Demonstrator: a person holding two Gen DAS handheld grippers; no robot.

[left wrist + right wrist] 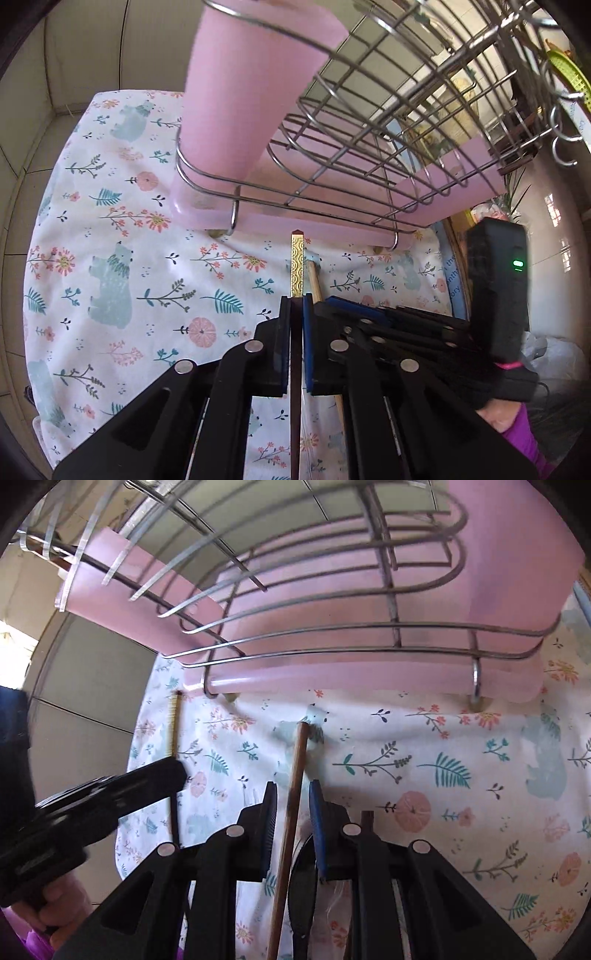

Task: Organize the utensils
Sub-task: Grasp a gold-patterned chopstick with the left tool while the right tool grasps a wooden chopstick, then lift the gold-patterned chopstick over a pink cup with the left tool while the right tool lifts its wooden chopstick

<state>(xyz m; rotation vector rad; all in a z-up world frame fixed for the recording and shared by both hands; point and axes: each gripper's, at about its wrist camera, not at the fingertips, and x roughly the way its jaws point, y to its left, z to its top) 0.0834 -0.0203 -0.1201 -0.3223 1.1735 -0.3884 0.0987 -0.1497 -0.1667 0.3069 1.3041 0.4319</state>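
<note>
Both tongs are working low over the floral tablecloth, right in front of the wire dish rack that is filling the upper half of each view. The left gripper is pinching a dark chopstick with a gold patterned end; its pads are sitting nearly together with only the stick between them, and the gold tip is pointing up the frame toward the rack's pink drip tray, close to its edge but, as far as I can tell, not touching it.

The right gripper is standing partly open, its jaws a clear gap apart, straddling a plain brown wooden chopstick that is running up the middle of the right wrist view. Neither pad seems to be pressing the stick, so I would say it is framing it, not gripping it, though the angle is making that hard to be sure of.

The tall pink cup is sitting in the rack at the upper centre of the left view, and it looks like the likely home for the utensils. Its mouth is out of sight, so I cannot tell what is already inside. Judging from this, the job is in its early-to-middle part: one chopstick is in hand, one is being lined up, and neither is stowed yet.
</note>
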